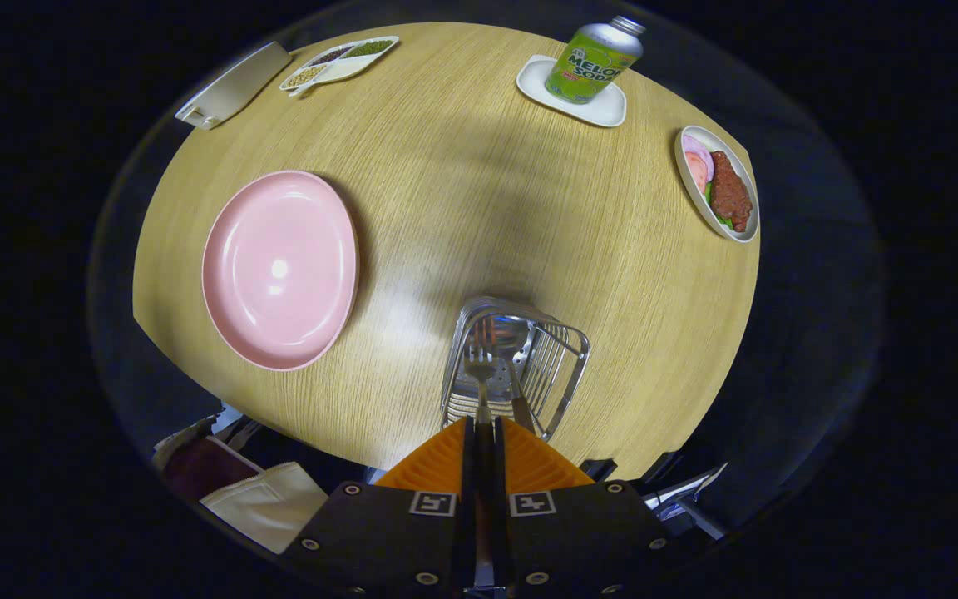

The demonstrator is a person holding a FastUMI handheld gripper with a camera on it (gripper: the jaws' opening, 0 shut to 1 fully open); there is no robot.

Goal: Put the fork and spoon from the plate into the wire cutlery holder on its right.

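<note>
My gripper (483, 428) is shut on the fork (480, 370), its orange fingers (441, 462) pressed together on the handle. The fork points tines-first down into the wire cutlery holder (566, 370), which stands on the wooden table just ahead of the fingers. A second metal handle, the spoon (519, 399), leans inside the holder right beside the fork. The pink plate (279, 268) lies bare to the left of the holder.
Beyond the holder stand a green soda can (594, 60) on a white tray (612, 106), a dish of meat and vegetables (716, 183) far right, a divided snack dish (338, 62) and a white flat object (234, 85) far left. Bags (267, 499) lie below the table's near edge.
</note>
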